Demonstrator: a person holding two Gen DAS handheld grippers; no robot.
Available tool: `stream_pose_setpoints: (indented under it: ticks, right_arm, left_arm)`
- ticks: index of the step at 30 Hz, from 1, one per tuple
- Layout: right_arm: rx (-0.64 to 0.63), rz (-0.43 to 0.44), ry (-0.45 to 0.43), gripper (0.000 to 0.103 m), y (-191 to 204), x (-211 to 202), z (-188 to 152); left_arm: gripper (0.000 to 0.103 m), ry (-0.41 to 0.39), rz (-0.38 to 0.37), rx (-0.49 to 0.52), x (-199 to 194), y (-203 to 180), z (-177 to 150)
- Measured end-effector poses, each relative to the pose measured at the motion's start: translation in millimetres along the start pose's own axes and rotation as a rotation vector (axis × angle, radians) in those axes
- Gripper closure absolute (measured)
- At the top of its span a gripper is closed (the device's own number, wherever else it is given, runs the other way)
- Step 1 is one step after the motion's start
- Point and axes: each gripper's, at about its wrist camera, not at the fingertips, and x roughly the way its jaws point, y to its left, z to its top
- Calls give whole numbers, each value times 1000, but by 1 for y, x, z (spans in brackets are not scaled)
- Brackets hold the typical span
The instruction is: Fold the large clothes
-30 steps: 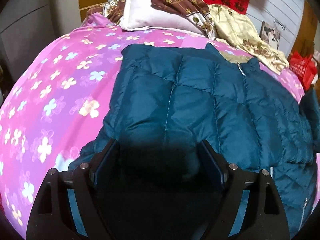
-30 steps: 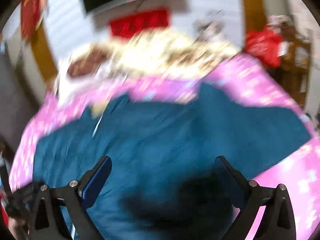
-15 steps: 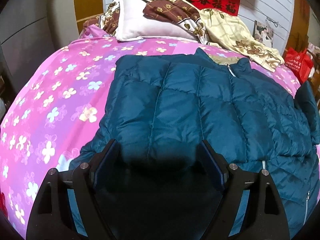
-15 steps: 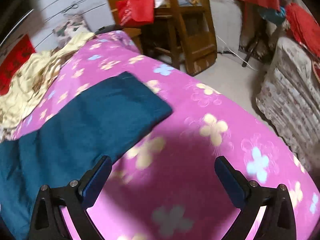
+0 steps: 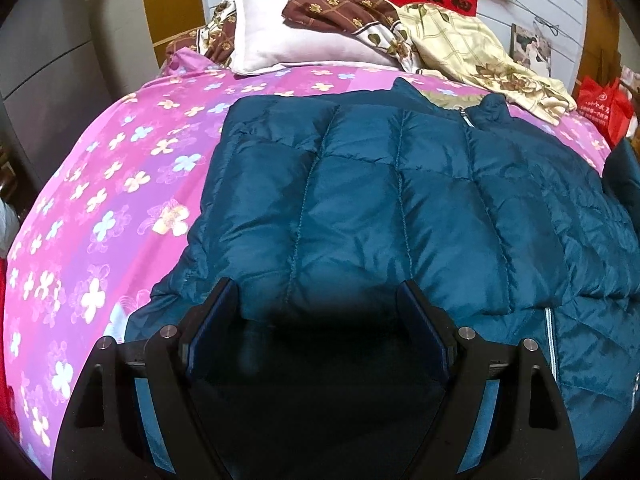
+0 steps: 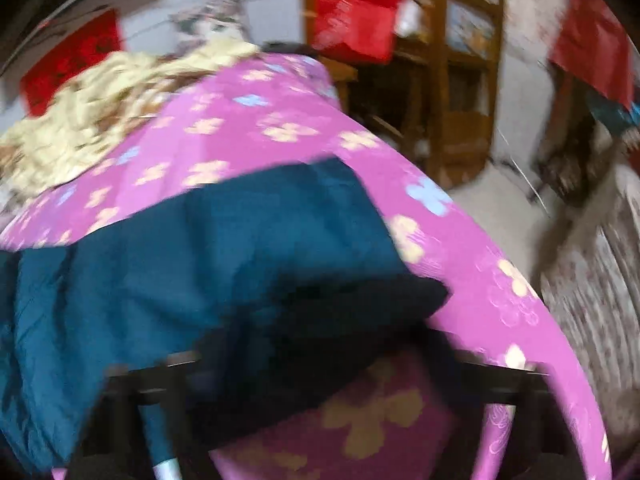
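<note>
A dark teal quilted down jacket [image 5: 384,208] lies spread on a bed covered by a pink sheet printed with pale flowers [image 5: 100,200]. In the left wrist view it fills the centre and right of the frame, collar toward the top. One sleeve or side panel appears already folded across the chest, its puffy edge ending just above the left gripper [image 5: 318,312]. That gripper sits at the bottom centre with its jaws wide apart and nothing between them, hovering over the jacket's near edge.

The right wrist view is badly blurred. The other teal sleeve [image 6: 248,248] stretches from the left of the frame toward the centre, over the pink sheet near the bed's edge. The right gripper [image 6: 320,368] is at the bottom; whether it is parted or closed, I cannot tell.

The step in hand seems to be folding that outstretched sleeve inward. To do it well, pinch near the cuff through all layers, lift low, and lay it flat across the body. Slippery, puffy fabric may spring back, so press trapped air out.

A white pillow [image 5: 296,48] and crumpled cream patterned bedding [image 5: 472,52] sit at the top.
</note>
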Motion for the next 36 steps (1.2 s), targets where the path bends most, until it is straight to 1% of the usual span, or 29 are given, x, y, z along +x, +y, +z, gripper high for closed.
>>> stream_pose_setpoints:
  ticks: [1,3,4,5,6,8,10,12,13,14,15,16,18,19,21,23,25,26,28,31,32,35,36]
  right_arm:
    - [-1,-18,-1,93,2,-3,-2]
    - [17,-91,-49,95,1,-23,-9]
    - [29,-113,-67,95,0,-31,-10]
    - [48,-161,-88,95,-5,-47,-12]
    - [45,-202,-95,96,-7,-58,-14]
    - [38,-242,-106,96,-13,-80,-15]
    - [38,-314,-120,96,-22,-108,-14]
    - [46,-367,-135,96,-26,-134,-14]
    - [39,-391,-143,96,-25,-143,-12]
    - [26,-419,-176,96,-16,-161,-13]
    - [17,-426,-199,96,-9,-170,-13]
    - [-8,-419,-245,96,11,-186,-15]
    - [-42,-369,-297,96,42,-206,-17]
    - [-74,-290,-316,96,71,-217,-21]
    - [-131,-177,-335,96,123,-228,-31]
    - [-204,-57,-347,96,181,-234,-49]
    - [-275,57,-325,96,238,-230,-72]
    - [-298,101,-313,96,260,-228,-84]
    - [-350,207,-267,96,316,-215,-112]
    - [-365,320,-226,96,373,-203,-139]
    - [-364,381,-201,96,395,-198,-149]
    - [-374,498,-156,96,437,-190,-169]
    - [-404,544,-141,96,452,-189,-176]
  left_arm:
    - [21,2,-6,-8,0,1,0]
    - [21,15,-18,-20,0,4,0]
    - [21,27,-28,-20,1,5,1]
    - [21,34,-33,-20,1,6,1]
    - [21,44,-41,-22,1,7,2]
    - [21,57,-51,-32,0,9,2]
    - [21,65,-75,-55,-2,12,3]
    - [21,63,-90,-71,-5,15,4]
    - [21,61,-92,-81,-7,18,5]
    - [21,59,-93,-87,-8,20,6]
    - [21,56,-93,-95,-10,22,7]
    - [21,53,-91,-104,-11,25,8]
    - [21,47,-86,-119,-13,30,10]
    - [21,42,-82,-125,-14,32,11]
    - [21,38,-79,-128,-15,35,12]
    - [21,43,-85,-138,-15,38,12]
    - [21,54,-100,-137,-13,38,12]
    - [21,56,-103,-136,-13,38,12]
    - [21,59,-108,-134,-12,38,13]
    - [21,63,-118,-134,-10,39,16]
    - [21,64,-116,-135,-10,39,16]
    - [21,74,-118,-144,-7,41,18]
    - [21,77,-120,-149,-6,42,18]
